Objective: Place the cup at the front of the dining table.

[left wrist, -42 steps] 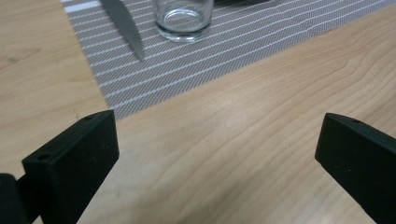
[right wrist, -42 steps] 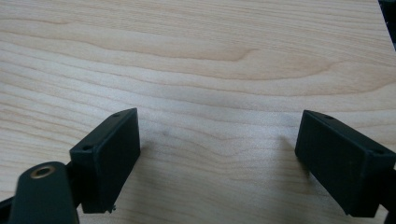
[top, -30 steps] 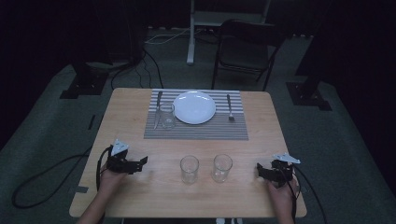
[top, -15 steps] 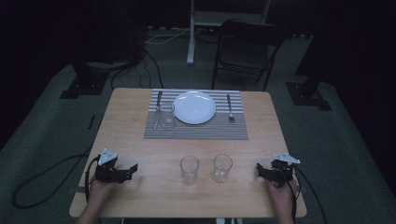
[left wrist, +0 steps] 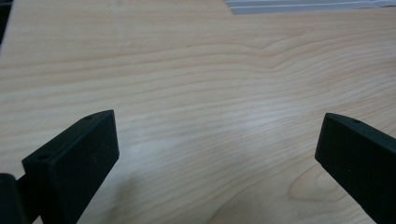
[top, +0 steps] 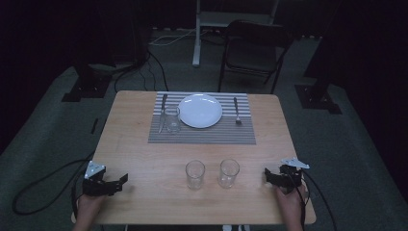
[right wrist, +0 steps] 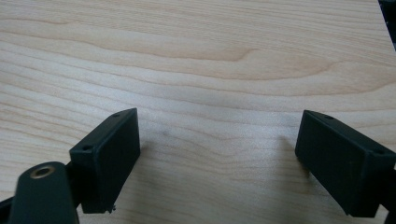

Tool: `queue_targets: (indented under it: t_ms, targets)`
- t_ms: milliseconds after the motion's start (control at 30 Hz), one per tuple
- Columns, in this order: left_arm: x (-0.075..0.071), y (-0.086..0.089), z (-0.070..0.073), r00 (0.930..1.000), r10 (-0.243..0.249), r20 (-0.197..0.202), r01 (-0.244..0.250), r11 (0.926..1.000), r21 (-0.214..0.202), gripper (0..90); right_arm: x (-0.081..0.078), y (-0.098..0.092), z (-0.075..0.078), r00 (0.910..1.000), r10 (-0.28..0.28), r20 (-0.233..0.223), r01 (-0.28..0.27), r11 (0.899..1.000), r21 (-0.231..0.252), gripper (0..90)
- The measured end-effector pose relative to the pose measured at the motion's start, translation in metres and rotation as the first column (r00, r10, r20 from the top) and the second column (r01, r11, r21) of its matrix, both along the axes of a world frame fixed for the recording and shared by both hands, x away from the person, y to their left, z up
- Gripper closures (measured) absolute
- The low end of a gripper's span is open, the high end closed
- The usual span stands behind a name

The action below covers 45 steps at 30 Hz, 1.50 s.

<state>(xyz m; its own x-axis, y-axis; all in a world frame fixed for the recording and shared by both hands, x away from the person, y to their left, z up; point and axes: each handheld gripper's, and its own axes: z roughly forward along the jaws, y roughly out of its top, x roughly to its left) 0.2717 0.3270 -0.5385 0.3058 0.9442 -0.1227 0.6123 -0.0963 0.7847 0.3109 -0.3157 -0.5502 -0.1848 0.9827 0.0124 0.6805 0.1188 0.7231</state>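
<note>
Both hand-held grippers, left [top: 122, 180] and right [top: 267, 177], rest open and empty on the worktop [top: 139, 159], flanking two glasses [top: 195, 174] [top: 229, 173] near its front edge. Reaching sideways too fast could likely topple either glass.

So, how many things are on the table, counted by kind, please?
Glasses: 3
Plate: 1
Fork: 1
Knife: 1
Striped placemat: 1
Total: 7
</note>
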Motion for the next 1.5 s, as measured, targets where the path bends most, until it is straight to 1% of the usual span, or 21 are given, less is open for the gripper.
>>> queue_targets:
  t_ms: [133,200,233,333,367,467,567,600,667,700,733,833,867,933,1033,1100,1200,1267,1300,1367,1500]
  targets:
    - [-0.002,0.007,-0.002,0.9996,0.026,0.005,-0.026,0.9995,-0.017,0.2,0.000,0.000,0.000,1.0000,0.000,0.000,0.000,1.000,0.000,13.7]
    - [-0.004,0.010,-0.002,0.9983,0.058,0.013,-0.058,0.9983,0.006,0.2,0.000,0.000,0.000,1.0000,0.000,0.000,0.000,1.000,0.000,13.7]
    - [-0.005,0.013,-0.003,0.9976,0.068,0.013,-0.068,0.9977,0.000,0.1,0.000,0.000,0.000,1.0000,0.000,0.000,0.000,1.000,0.000,13.7]
    - [-0.006,0.016,-0.003,0.9964,0.083,0.016,-0.083,0.9965,0.003,0.2,0.000,0.000,0.000,1.0000,0.000,0.000,0.000,1.000,0.000,13.7]
    - [-0.006,0.018,-0.003,0.9960,0.089,0.003,-0.089,0.9960,0.003,0.2,0.000,0.000,0.000,1.0000,0.000,0.000,0.000,1.000,0.000,13.7]
    - [-0.008,0.023,-0.003,0.9954,0.096,0.000,-0.096,0.9954,-0.009,0.1,0.000,0.000,0.000,1.0000,0.000,0.000,0.000,1.000,0.000,13.7]
    - [-0.010,0.025,-0.001,0.9941,0.108,0.009,-0.108,0.9941,0.008,0.1,0.000,0.000,0.000,1.0000,0.000,0.000,0.000,1.000,0.000,13.7]
    - [-0.011,0.026,-0.001,0.9936,0.113,0.010,-0.113,0.9936,0.006,0.1,0.000,0.000,0.000,1.0000,0.000,0.000,0.000,1.000,0.000,13.7]
    - [-0.011,0.028,-0.001,0.9924,0.123,0.008,-0.123,0.9922,0.020,0.2,0.000,0.000,0.000,1.0000,0.000,0.000,0.000,1.000,0.000,13.7]
    - [-0.011,0.030,-0.002,0.9914,0.131,-0.003,-0.131,0.9908,0.034,0.1,0.000,0.000,0.000,1.0000,0.000,0.000,0.000,1.000,0.000,13.7]
    - [-0.010,0.032,-0.002,0.9906,0.137,-0.002,-0.137,0.9901,0.034,0.2,0.000,0.000,0.000,1.0000,0.000,0.000,0.000,1.000,0.000,13.6]
    - [-0.009,0.039,-0.003,0.9856,0.169,-0.008,-0.169,0.9857,-0.002,0.2,0.000,0.000,0.000,1.0000,0.000,0.000,0.000,1.000,0.000,13.7]
    - [-0.008,0.040,-0.004,0.9860,0.166,-0.015,-0.166,0.9861,-0.007,0.2,0.000,0.000,0.000,1.0000,0.000,0.000,0.000,1.000,0.000,13.7]
    - [-0.006,0.043,-0.005,0.9866,0.160,-0.032,-0.160,0.9871,0.002,0.1,0.000,0.000,0.000,1.0000,0.000,0.000,0.000,1.000,0.000,13.6]
    - [-0.005,0.044,-0.005,0.9868,0.159,-0.032,-0.159,0.9873,0.003,0.2,0.000,0.000,0.000,1.0000,0.000,0.000,0.000,1.000,0.000,13.7]
    - [-0.004,0.043,-0.005,0.9877,0.151,-0.040,-0.151,0.9884,0.019,0.2,0.000,0.000,0.000,1.0000,0.000,0.000,0.000,1.000,0.000,13.7]
    - [-0.004,0.043,-0.005,0.9889,0.143,-0.038,-0.143,0.9896,0.014,0.2,0.000,0.000,0.000,1.0000,0.000,0.000,0.000,1.000,0.000,13.7]
    - [-0.004,0.043,-0.004,0.9914,0.129,-0.020,-0.130,0.9915,-0.008,0.2,0.000,0.000,0.000,1.0000,0.000,0.000,0.000,1.000,0.000,13.7]
    - [-0.004,0.043,-0.004,0.9911,0.131,-0.023,-0.131,0.9914,-0.004,0.2,0.000,0.000,0.000,1.0000,0.000,0.000,0.000,1.000,0.000,13.7]
    - [-0.002,0.042,-0.005,0.9904,0.127,-0.055,-0.126,0.9919,0.011,0.2,0.000,0.000,0.000,1.0000,0.000,0.000,0.000,1.000,0.000,13.6]
    - [0.000,0.041,-0.007,0.9887,0.115,-0.096,-0.114,0.9933,0.022,0.2,0.000,0.000,0.000,1.0000,0.000,0.000,0.000,1.000,0.000,13.6]
